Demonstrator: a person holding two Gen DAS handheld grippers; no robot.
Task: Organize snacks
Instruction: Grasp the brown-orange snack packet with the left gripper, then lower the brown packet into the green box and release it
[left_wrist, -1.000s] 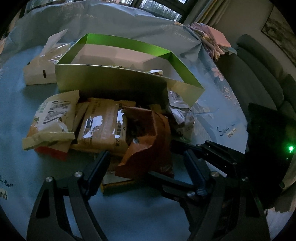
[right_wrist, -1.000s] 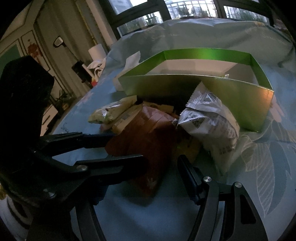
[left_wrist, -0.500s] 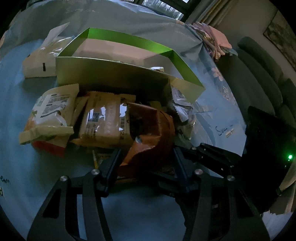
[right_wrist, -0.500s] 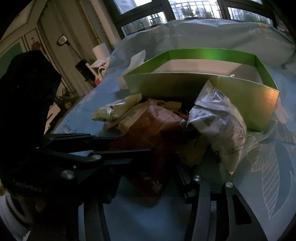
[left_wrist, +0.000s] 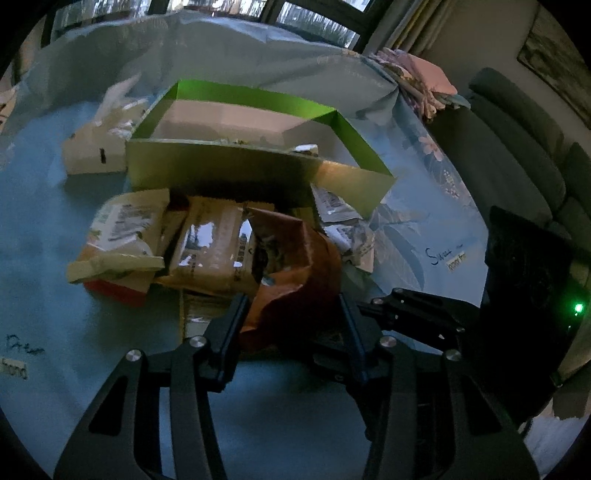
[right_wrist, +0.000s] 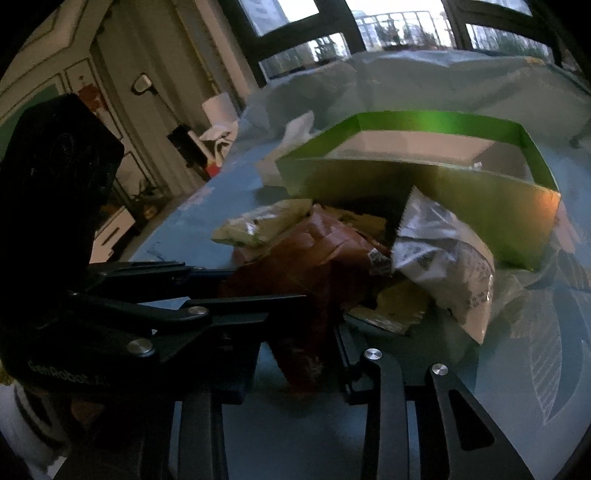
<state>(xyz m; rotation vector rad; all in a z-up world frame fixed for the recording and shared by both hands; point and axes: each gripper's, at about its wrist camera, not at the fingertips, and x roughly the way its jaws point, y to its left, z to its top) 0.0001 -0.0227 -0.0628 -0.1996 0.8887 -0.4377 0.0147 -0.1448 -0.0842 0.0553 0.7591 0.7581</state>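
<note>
Two claws meet on one orange-brown snack bag (left_wrist: 295, 273) at the near edge of the snack pile. The left claw (left_wrist: 291, 314) has just been closing and its fingers now press the bag's lower end from both sides. The right claw (right_wrist: 295, 354) has also just been closing, and the same bag (right_wrist: 306, 295) sits pinched between its fingers. On the left claw's body, seen in the right wrist view, pale lettering reads roughly "GenRobot.AI" (right_wrist: 68, 373).

Handwriting in dark ink marks the light blue cloth (left_wrist: 277, 413) that covers the bench: a scrawl with a small printed label under it at the left edge (left_wrist: 18, 358), and another scrawl with a label to the right of the pile (left_wrist: 447, 256); neither can be read surely. The cloth carries a pale flower and leaf print.

Behind the held bag lie a glossy tan packet (left_wrist: 218, 243) with dark print, a cream packet (left_wrist: 122, 232) with a barcode-like block, and a white crinkled packet (right_wrist: 443, 258) with grey print, all too blurred to read.

Just beyond the pile stands an open green box (left_wrist: 229, 173) with a pale floor; a few small items lie low inside it. A white tissue pack (left_wrist: 99, 147) sits beside the box.

Farther off are a grey sofa (left_wrist: 524, 155), folded pink cloth (left_wrist: 424, 81) and dark-framed windows (right_wrist: 388, 33).
</note>
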